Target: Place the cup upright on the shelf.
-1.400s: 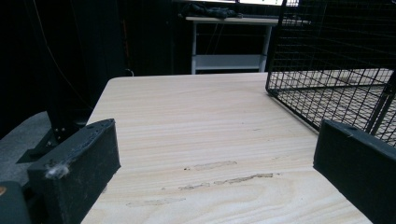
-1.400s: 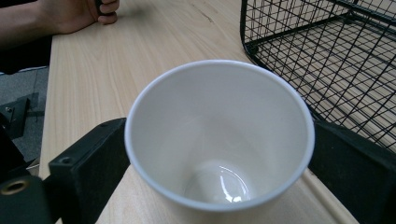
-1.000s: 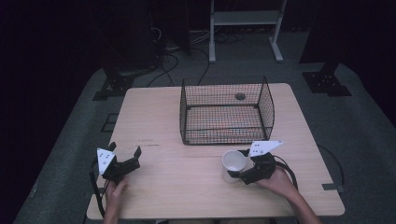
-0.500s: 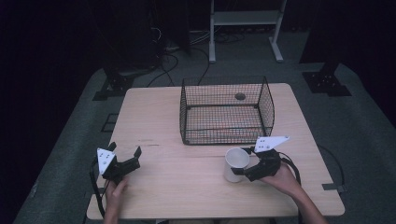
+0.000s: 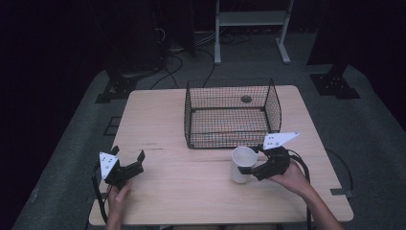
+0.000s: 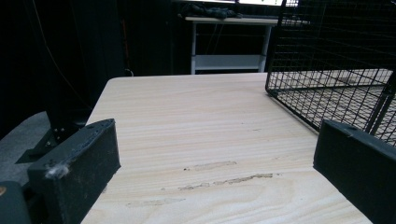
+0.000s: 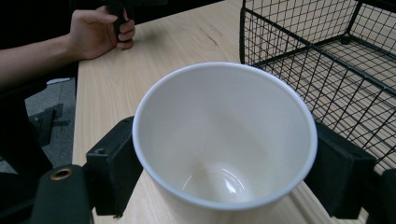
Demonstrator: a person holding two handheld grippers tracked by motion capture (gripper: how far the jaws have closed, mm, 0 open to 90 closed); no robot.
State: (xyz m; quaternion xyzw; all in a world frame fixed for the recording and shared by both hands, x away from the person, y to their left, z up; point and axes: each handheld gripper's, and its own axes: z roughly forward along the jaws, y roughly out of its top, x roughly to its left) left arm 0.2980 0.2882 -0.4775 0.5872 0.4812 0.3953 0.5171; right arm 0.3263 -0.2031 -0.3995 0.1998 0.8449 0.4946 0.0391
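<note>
A white paper cup [image 5: 242, 164] stands near the table's front right, just in front of the black wire basket [image 5: 225, 139]. My right gripper [image 5: 254, 167] is shut on it, one jaw on each side of its wall. The right gripper view looks down into the empty cup [image 7: 224, 140], with the basket [image 7: 327, 46] close behind it. My left gripper [image 5: 128, 154] rests at the table's front left, open, with bare wood between its jaws [image 6: 215, 154]. The basket's corner [image 6: 336, 56] lies ahead of it to the right.
The wooden table [image 5: 158, 120] has free room on its left half and along the front. A small dark round thing [image 5: 246, 99] lies at the back of the basket. A white shelf frame [image 5: 251, 19] and cables stand on the floor beyond the table.
My right gripper has shifted slightly to the right with the cup, which now leans a little. The left gripper has stayed where it was.
</note>
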